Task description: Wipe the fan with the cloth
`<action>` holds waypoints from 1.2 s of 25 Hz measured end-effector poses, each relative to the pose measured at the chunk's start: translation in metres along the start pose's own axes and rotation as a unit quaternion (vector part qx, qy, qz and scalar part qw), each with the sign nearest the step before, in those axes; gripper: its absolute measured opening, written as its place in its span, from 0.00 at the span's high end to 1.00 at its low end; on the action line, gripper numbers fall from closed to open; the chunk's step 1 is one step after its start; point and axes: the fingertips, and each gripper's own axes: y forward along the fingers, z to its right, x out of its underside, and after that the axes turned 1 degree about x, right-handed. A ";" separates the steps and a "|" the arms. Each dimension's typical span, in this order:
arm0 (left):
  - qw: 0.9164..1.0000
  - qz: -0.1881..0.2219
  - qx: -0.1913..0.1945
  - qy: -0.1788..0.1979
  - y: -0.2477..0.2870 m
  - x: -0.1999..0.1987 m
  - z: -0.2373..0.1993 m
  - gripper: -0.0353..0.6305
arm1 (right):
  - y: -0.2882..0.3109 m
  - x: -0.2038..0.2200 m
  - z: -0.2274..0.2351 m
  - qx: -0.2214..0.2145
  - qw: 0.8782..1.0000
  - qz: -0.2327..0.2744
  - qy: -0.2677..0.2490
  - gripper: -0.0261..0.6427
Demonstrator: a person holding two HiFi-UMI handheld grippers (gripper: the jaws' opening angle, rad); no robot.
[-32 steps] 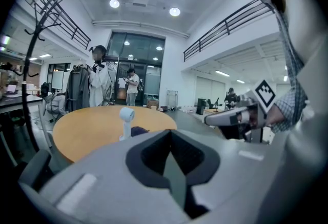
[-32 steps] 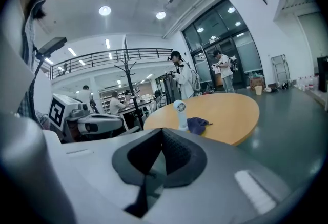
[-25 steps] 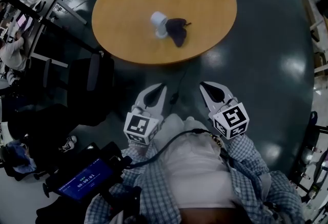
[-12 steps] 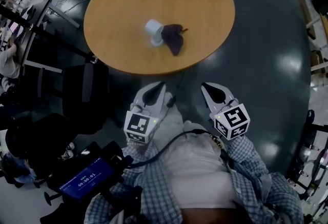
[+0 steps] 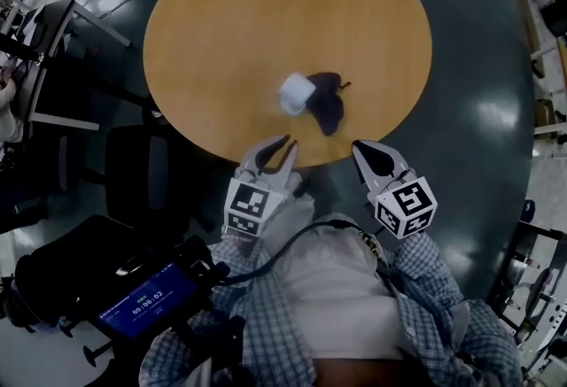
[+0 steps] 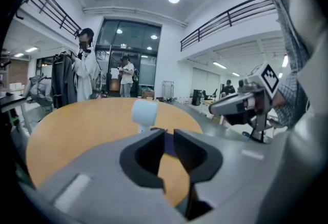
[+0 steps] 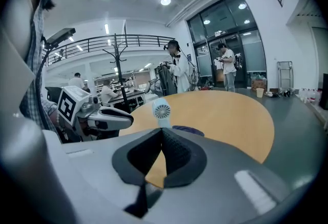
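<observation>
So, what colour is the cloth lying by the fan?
The cloth is dark purple; the head view shows it best.

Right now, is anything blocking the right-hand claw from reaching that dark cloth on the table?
Nothing visible does. Only bare tabletop lies between the right gripper and the cloth; the fan stands beside the cloth, on its left in the head view, off that path.

Catches only a dark sliver of cloth (image 6: 168, 143) through the opening, empty jaws of the left gripper (image 6: 169, 135); loses the rest behind them. Swallows the foot of the fan (image 6: 144, 114) there too. Same over the closed right gripper (image 7: 162, 130): buries the fan's foot, covers the cloth's near edge. Clips the far rim of the table (image 5: 266, 22) at the head view's top edge.
</observation>
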 end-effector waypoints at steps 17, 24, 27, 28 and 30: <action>0.997 -0.072 -0.021 0.000 0.101 0.045 -0.053 0.62 | 0.108 0.051 0.053 0.006 0.986 -0.152 -0.064 0.73; 0.998 -0.051 -0.031 0.005 0.110 0.042 -0.055 0.62 | 0.158 0.064 0.048 -0.028 0.979 -0.173 -0.100 0.67; 0.998 -0.046 -0.032 0.015 0.112 0.041 -0.056 0.68 | 0.170 0.074 0.048 -0.041 0.976 -0.189 -0.103 0.67; 0.998 -0.047 -0.030 0.021 0.112 0.041 -0.055 0.68 | 0.172 0.077 0.048 -0.042 0.974 -0.195 -0.105 0.67; 0.998 -0.051 -0.028 0.030 0.111 0.042 -0.052 0.72 | 0.174 0.081 0.047 -0.041 0.970 -0.205 -0.122 0.67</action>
